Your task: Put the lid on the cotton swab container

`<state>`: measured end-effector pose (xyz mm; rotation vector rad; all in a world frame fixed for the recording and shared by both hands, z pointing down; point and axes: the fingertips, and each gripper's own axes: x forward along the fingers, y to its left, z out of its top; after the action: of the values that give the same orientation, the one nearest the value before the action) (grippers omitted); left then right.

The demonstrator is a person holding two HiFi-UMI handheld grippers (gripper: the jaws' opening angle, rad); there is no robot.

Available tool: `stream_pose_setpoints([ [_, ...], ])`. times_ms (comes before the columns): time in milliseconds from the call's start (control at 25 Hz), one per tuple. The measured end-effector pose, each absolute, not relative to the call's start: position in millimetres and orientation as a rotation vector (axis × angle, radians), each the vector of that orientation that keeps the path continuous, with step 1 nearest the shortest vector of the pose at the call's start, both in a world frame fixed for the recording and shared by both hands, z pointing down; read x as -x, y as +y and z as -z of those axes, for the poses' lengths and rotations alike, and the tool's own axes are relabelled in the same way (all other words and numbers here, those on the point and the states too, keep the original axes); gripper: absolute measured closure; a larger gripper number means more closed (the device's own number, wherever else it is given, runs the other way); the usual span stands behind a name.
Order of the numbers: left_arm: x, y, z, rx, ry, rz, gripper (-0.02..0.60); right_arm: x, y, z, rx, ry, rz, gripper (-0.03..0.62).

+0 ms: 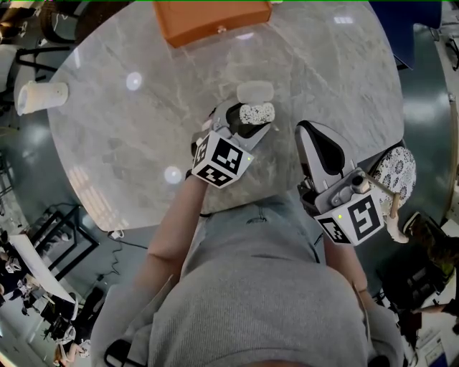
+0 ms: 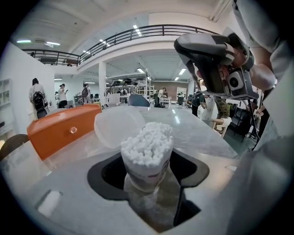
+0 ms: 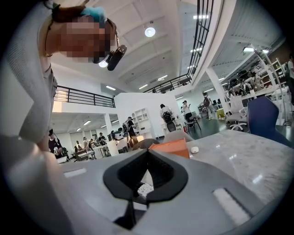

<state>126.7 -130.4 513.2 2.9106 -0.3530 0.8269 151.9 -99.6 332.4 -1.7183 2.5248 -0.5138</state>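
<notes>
Left tongs (image 1: 242,123) stand spread around the open cotton swab container (image 2: 147,158), seemingly not squeezing it. Its lid (image 2: 115,127) rests on the counter (image 1: 143,115) just beyond, toward upper frame. Right tongs (image 1: 310,130), clenched and empty, wait farther off at lower right.

Open tabletop (image 1: 143,122) lies left and right of the lid (image 1: 254,91); the orange box (image 1: 211,18) stands beyond.

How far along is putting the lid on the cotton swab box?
Done: nothing yet. In hand: the open swab box stands between the wide-apart left tongs. Left: the lid lies on the table beyond it, untouched; the right tongs are shut and empty, so fetching and fitting the lid remains.
</notes>
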Motion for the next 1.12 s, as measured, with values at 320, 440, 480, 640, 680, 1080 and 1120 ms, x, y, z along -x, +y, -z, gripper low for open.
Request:
stream_pose_setpoints([
  [320,-119.1,-136.4,-505.8,-2.904,-0.419,-0.722,0.298,-146.1,-96.5,-328.9,1.707,2.532,0.501,0.594],
  [440,-113.2,-138.0,-501.5,-2.914,-0.437,-0.711,0.299,-145.1,-95.7,-328.3,1.707,2.533,0.495,0.594],
  [480,-111.9,-138.3,-499.0,-2.918,-0.440,-0.710,0.299,-145.5,-95.7,-328.1,1.705,2.533,0.492,0.594],
  [640,-106.4,-135.9,-485.1,-2.937,-0.441,-0.718,0.301,-143.9,-96.2,-323.6,1.693,2.542,0.478,0.594],
  [680,-104.9,-134.5,-481.3,-2.943,-0.440,-0.723,0.301,-142.1,-96.4,-321.4,1.687,2.546,0.472,0.594],
  [1080,-84.6,-124.1,-447.0,-2.977,-0.456,-0.750,0.301,-119.8,-97.8,-312.4,1.604,2.610,0.439,0.594],
  [1120,-82.6,-122.5,-443.1,-2.979,-0.456,-0.750,0.301,-117.6,-97.9,-311.8,1.596,2.619,0.437,0.594],
])
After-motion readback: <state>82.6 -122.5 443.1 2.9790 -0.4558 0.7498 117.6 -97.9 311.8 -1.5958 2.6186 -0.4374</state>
